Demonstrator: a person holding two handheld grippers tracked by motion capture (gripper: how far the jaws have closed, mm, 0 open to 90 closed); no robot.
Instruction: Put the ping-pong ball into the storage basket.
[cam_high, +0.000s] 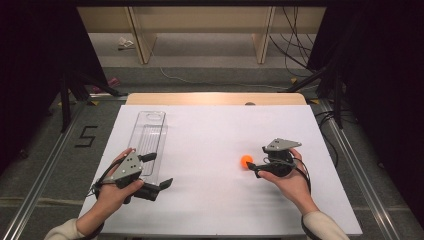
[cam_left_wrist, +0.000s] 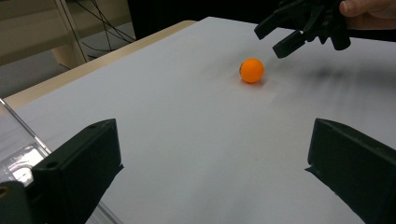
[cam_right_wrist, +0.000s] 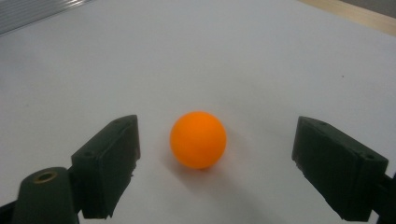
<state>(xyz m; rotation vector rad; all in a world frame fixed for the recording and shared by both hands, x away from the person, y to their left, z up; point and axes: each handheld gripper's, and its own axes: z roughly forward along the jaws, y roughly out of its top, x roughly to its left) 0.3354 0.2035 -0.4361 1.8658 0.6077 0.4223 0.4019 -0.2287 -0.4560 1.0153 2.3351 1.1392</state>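
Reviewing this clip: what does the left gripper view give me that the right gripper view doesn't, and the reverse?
Left gripper view alone: the clear plastic tray edge, and the right hand-held gripper open near the ball. Right gripper view alone: a close look at its own jaws standing apart on either side of the ball, not touching it. Both: the orange ball resting on the white table.

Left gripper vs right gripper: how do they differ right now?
The right gripper has the orange ball between its open jaws, not touching; the left gripper has bare table between its jaws. The left gripper sits beside the clear tray; the right gripper is out on the white tabletop. Both are hand-held and open.
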